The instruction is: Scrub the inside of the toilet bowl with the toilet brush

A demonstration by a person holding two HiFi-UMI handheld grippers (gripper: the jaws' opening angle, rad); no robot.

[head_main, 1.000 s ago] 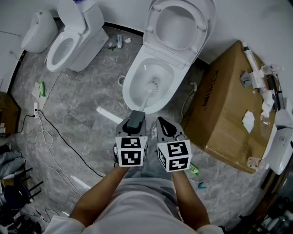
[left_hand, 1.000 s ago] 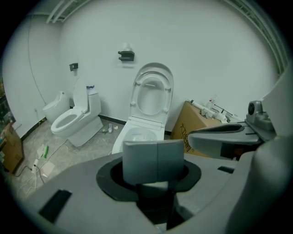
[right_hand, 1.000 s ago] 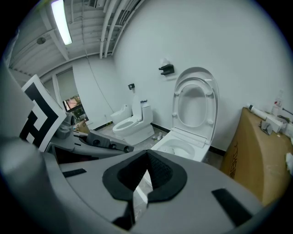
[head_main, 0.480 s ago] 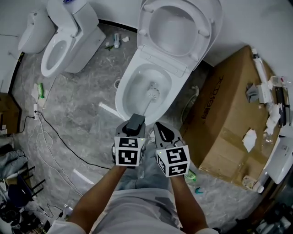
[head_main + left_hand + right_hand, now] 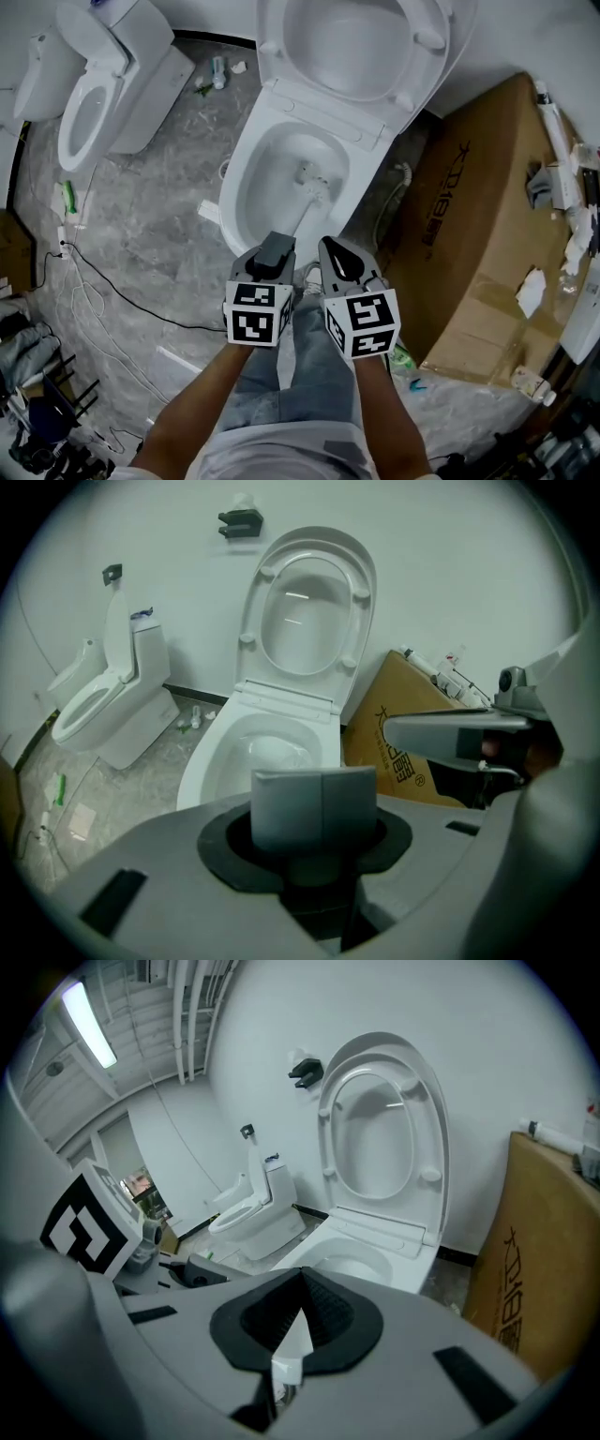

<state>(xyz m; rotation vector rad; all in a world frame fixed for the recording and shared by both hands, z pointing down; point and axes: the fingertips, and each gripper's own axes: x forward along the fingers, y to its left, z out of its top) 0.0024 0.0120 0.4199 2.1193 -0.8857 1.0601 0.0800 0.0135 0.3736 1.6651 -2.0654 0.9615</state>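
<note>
The white toilet bowl stands open ahead of me, its lid tipped back against the wall. The toilet brush head is down inside the bowl, and its white handle slants back to my left gripper. That gripper is shut on the handle's grey end, which hides the brush in the left gripper view, where the bowl lies beyond it. My right gripper hangs beside the left one, over the bowl's front rim, shut with nothing in it. In the right gripper view its pads meet, with the bowl ahead.
A large cardboard box stands close on the toilet's right, with small items along its far edge. A second toilet is at the far left. Cables and a white tube lie on the grey marble floor at left.
My head has moved forward, so the toilet looks larger and higher in view. The brush stays in the bowl and both grippers keep their grip and place.
</note>
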